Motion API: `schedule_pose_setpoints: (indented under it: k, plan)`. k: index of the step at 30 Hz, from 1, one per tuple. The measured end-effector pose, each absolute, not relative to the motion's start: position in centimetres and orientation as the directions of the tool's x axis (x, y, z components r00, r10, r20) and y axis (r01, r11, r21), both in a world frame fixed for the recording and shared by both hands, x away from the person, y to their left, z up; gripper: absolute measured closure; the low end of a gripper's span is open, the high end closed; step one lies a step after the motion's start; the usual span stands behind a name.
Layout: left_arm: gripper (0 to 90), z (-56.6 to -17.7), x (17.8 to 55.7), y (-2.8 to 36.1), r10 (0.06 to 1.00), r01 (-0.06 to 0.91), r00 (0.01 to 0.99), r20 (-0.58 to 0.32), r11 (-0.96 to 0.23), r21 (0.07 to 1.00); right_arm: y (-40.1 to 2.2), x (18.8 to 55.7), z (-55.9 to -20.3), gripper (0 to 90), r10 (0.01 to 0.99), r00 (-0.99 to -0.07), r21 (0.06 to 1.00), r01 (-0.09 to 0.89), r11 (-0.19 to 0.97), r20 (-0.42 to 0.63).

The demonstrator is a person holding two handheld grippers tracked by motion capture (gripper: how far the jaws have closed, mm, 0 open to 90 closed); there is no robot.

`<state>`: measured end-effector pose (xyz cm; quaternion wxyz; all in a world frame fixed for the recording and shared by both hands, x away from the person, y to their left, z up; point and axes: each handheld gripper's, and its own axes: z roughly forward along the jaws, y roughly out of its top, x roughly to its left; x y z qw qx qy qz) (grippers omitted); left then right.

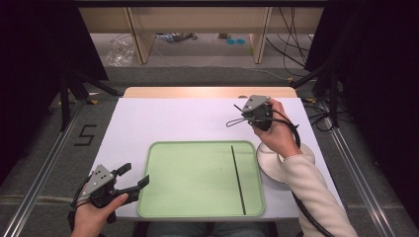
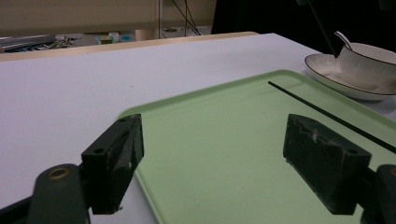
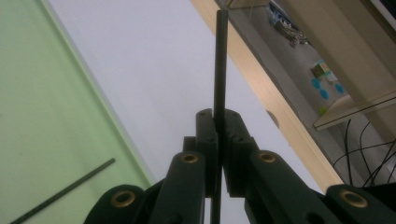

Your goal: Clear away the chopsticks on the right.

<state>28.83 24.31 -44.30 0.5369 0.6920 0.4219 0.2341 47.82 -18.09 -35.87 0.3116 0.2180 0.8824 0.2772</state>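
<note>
A pale green tray (image 1: 197,143) lies at the middle front of the white table. One thin black stick (image 1: 238,177) rests lengthwise on its right side, also seen in the left gripper view (image 2: 327,114) and the right gripper view (image 3: 60,191). My right gripper (image 1: 245,117) hangs above the table beyond the tray's far right corner, its jaws (image 3: 217,116) shut on a second thin black stick (image 3: 220,56) that juts out past the fingertips. My left gripper (image 1: 136,174) sits low by the tray's front left corner, open and with nothing between its pads (image 2: 116,154).
A white saucer (image 1: 269,160) with a white cup (image 2: 369,63) stands right of the tray, partly under the right forearm. A wooden strip (image 1: 207,92) edges the table's far side. Beyond are shelving legs, floor cables and black stands at both sides.
</note>
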Motion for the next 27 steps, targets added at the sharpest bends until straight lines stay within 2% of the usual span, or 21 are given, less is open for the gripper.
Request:
schedule_pose_setpoints:
  k: [11, 24, 27]
  plan:
    - [20.3, -44.3, 28.8, 24.3, 0.836, 0.334, 0.534, -0.130, -0.068, 0.940, -19.0, 47.7, -34.5, 87.8, 0.643, -0.673, 0.746, 0.201, 0.635, -0.366]
    - [20.3, -44.3, 28.8, 24.3, 0.836, 0.333, 0.532, -0.133, -0.063, 0.941, -19.5, 47.3, -33.1, 87.8, 0.724, -0.643, 0.822, 0.253, 0.510, -0.250]
    - [20.3, -44.3, 28.8, 24.3, 0.837, 0.335, 0.531, -0.134, -0.062, 0.940, -19.7, 47.2, -32.8, 87.8, 0.752, -0.630, 0.840, 0.290, 0.459, -0.193]
